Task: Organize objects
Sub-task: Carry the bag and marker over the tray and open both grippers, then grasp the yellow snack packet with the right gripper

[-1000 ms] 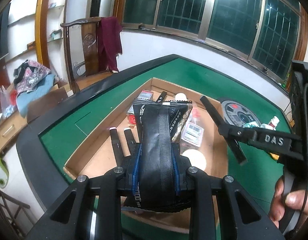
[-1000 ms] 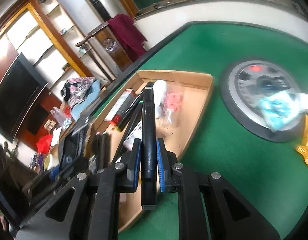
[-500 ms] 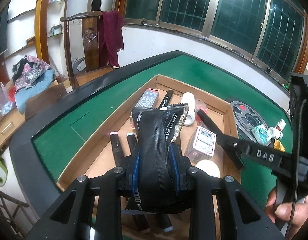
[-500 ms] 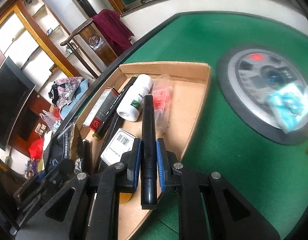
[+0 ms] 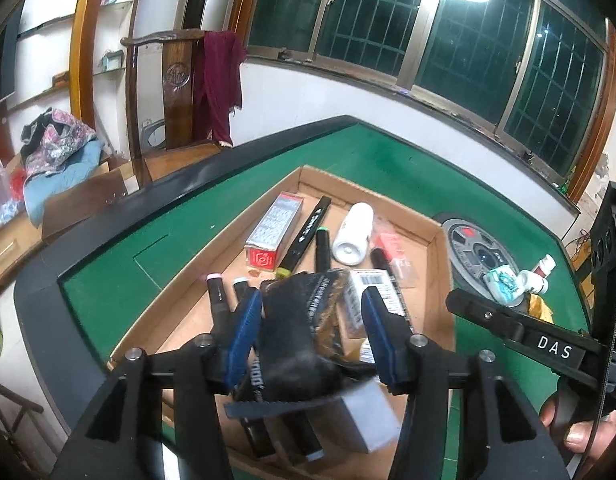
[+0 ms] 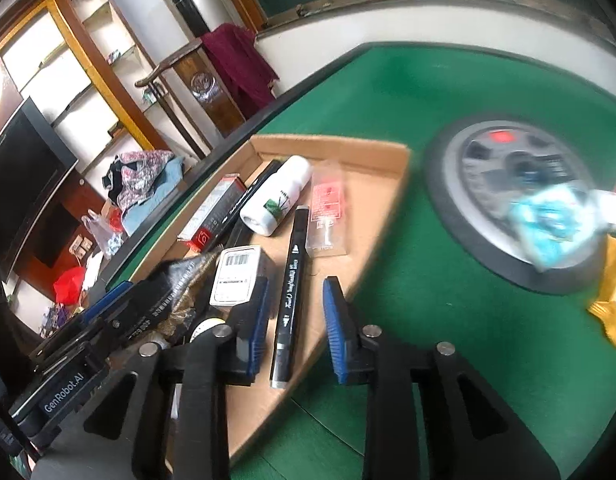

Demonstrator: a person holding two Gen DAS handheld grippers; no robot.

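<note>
A cardboard tray on the green table holds markers, a red-ended box, a white bottle and a barcoded box. My left gripper is open; a black zip pouch lies loose between its fingers, over the tray. My right gripper is open above the tray's near edge. A black marker lies in the tray between its fingers, free of the pads. The right gripper's arm also shows in the left wrist view.
A round grey weight plate lies on the green felt to the right of the tray, with a teal packet, a small white bottle and a yellow item by it. A wooden chair stands beyond the table's black rim.
Both grippers have opened. The right one has let the black marker go into the tray; the left one has let the pouch go, and it has sagged down over the tray.
</note>
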